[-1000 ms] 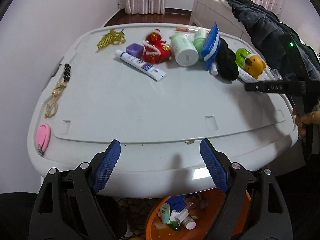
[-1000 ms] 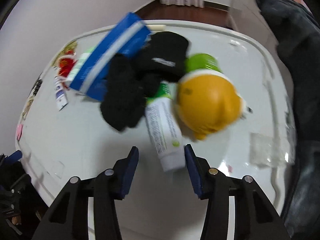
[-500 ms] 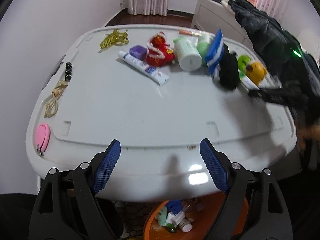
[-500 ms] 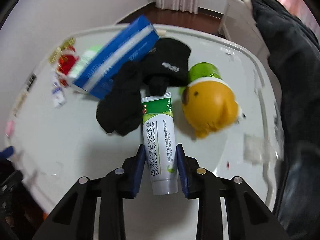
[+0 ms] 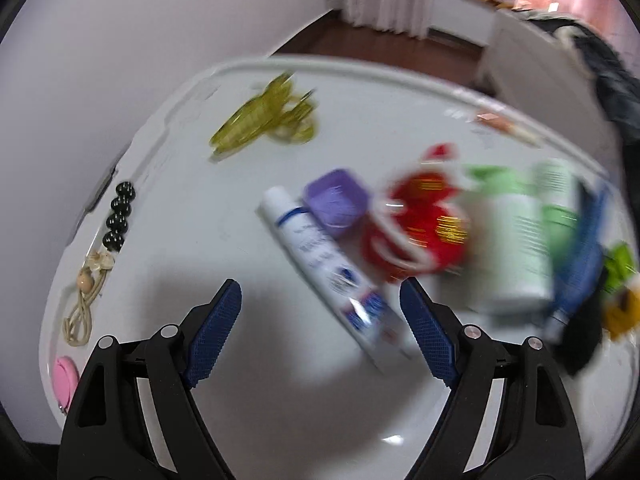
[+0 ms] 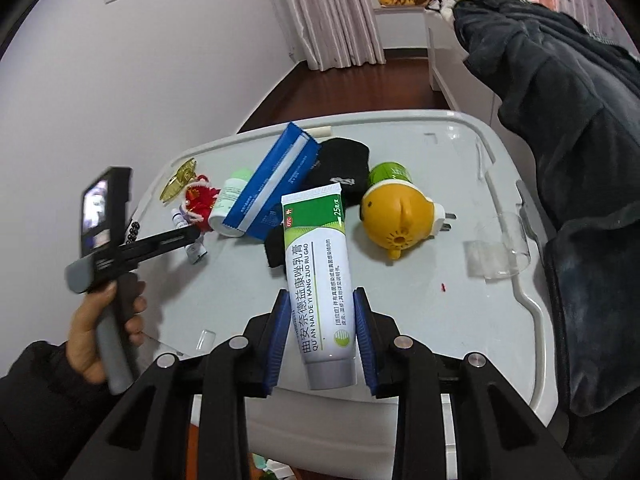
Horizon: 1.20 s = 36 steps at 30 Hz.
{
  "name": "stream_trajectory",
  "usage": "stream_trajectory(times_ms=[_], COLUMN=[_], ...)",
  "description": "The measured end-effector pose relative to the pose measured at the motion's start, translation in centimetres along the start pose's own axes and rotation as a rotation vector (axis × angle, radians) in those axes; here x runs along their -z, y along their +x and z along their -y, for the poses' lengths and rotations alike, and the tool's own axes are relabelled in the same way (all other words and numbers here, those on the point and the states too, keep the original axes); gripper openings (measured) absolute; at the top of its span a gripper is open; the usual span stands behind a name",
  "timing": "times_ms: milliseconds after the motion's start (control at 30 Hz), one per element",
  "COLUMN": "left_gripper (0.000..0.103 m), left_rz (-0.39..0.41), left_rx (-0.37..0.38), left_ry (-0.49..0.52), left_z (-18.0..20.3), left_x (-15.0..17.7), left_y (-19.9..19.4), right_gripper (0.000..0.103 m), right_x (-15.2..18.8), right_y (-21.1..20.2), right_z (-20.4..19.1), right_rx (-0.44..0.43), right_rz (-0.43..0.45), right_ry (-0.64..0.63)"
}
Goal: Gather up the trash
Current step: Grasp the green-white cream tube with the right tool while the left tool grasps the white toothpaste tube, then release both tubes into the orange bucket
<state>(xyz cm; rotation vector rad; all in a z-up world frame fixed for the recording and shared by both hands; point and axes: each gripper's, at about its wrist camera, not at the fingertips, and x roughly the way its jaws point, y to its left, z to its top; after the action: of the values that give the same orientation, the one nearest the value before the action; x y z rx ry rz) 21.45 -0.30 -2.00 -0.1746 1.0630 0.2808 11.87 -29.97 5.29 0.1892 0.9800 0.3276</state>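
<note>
My right claw [image 6: 321, 334] is clamped on the green-and-white ointment tube [image 6: 320, 276], blue pads pressing both its sides near the capped end, and the tube now hangs lifted clear of the white bench [image 6: 460, 280]; a second ago it lay flat against the black cloth [image 6: 340, 172] with my pads apart on either side. Its flat crimped end points away from me, in front of that cloth and the blue packet [image 6: 272, 184]. The yellow plug-in toy [image 6: 396, 216] sits just right of the tube, resting on the bench.

My left claw [image 5: 320, 324] stands wide with nothing in it. A second ago it hung back over the near edge of the bench; now it is right above the clutter, and the picture is smeared. The white-and-blue toothpaste tube [image 5: 332, 276] lies slanted between the pads, its lower end close to the right pad, not touched. Beside it are the purple cap [image 5: 336, 204], the red ornament [image 5: 420, 224] and a pale green bottle [image 5: 516, 240]. Off left lie the yellow hair clip [image 5: 264, 116] and the black beads [image 5: 118, 216].

From the right wrist view I see the hand [image 6: 96, 328] gripping the left tool's handle.
</note>
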Motion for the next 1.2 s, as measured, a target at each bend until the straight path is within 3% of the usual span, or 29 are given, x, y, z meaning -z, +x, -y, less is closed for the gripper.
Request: stream_trajectory(times_ms=[100, 167, 200, 367, 600, 800, 967, 1200], left_gripper=[0.058, 0.026, 0.022, 0.021, 0.021, 0.021, 0.021, 0.022], left_rz=[0.065, 0.097, 0.107, 0.084, 0.137, 0.180, 0.088, -0.049], left_rx=[-0.039, -0.022, -0.003, 0.122, 0.234, 0.311, 0.351, 0.364], left_ry=[0.008, 0.037, 0.052, 0.110, 0.180, 0.302, 0.356, 0.466], left_z=[-0.9, -1.4, -1.6, -3.3, -4.6, -4.7, -5.6, -6.1], left_x=[-0.2, -0.6, -0.8, 0.3, 5.4, 11.9, 17.7, 23.4], left_y=[0.1, 0.2, 0.3, -1.0, -8.6, -15.8, -17.1, -16.8], right_gripper=[0.032, 0.032, 0.032, 0.032, 0.032, 0.032, 0.032, 0.032], right_x=[-0.1, -0.2, -0.2, -0.4, 0.5, 4.6, 9.6, 16.0], right_y=[-0.6, -0.6, -0.6, -0.3, -0.8, -3.2, -5.5, -5.6], right_z=[0.8, 0.8, 0.7, -0.1, -2.1, -5.0, -6.9, -8.0], right_rx=[-0.015, -0.019, -0.025, -0.025, -0.058, -0.135, -0.156, -0.131], right_rz=[0.007, 0.011, 0.009, 0.011, 0.020, 0.029, 0.007, -0.131], right_ry=[0.018, 0.023, 0.026, 0.009, -0.024, 0.001, 0.029, 0.027])
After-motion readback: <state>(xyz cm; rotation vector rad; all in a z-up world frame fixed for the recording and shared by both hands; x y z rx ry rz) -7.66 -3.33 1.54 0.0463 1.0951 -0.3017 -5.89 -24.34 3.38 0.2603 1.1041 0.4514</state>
